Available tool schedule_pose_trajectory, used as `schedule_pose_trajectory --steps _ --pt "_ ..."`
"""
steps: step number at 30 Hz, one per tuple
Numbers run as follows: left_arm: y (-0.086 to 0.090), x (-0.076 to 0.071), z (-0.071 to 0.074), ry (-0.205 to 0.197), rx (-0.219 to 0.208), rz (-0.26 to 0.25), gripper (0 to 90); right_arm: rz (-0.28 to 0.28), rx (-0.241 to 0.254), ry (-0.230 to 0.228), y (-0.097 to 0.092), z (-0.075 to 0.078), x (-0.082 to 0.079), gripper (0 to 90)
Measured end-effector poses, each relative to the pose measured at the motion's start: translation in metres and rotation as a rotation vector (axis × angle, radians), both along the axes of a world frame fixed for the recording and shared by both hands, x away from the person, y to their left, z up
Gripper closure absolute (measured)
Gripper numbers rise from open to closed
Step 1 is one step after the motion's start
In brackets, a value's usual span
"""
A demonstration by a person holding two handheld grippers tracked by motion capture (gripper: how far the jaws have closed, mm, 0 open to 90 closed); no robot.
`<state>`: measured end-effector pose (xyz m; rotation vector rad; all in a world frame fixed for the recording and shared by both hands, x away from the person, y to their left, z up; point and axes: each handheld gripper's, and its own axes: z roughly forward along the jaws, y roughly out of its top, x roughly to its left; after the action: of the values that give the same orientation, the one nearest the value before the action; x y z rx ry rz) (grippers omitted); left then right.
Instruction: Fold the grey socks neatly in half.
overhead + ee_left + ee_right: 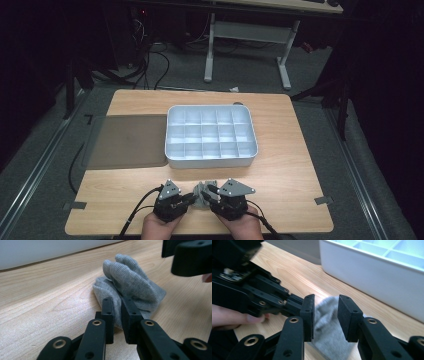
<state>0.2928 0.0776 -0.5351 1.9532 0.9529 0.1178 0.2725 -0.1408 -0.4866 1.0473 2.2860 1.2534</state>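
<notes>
From above our side of the table (280, 165) we look forward and down, taking in its whole top and the floor beyond. Our left tool's (117, 322) camera sits low and close, facing along its jaws at the grey cloth (130, 282). Our right tool's (325, 315) camera, equally near, faces that cloth and the white tray (372, 277). All three views share the cloth.

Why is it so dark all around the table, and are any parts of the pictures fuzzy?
High view: light falls on the table and white tray; the room around is nearly black. Left gripper view: the grey sock is sharp, with a blurry black shape top right. Right gripper view: the nearby left gripper looks soft.
</notes>
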Motion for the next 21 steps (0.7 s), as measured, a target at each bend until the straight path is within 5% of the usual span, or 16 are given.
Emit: schedule_pose_trajectory --steps 12,15,21 --pt "0.000 0.000 0.000 0.000 -0.003 -0.001 80.6 -0.027 -0.075 0.087 0.012 -0.033 0.005 66.4" --pt "0.000 0.000 0.000 0.000 -0.001 -0.001 80.6 -0.015 -0.097 0.064 0.016 -0.034 0.003 83.7" --pt "0.000 0.000 0.000 0.001 0.005 0.002 81.1 0.008 -0.097 0.024 0.018 -0.023 0.001 86.6"
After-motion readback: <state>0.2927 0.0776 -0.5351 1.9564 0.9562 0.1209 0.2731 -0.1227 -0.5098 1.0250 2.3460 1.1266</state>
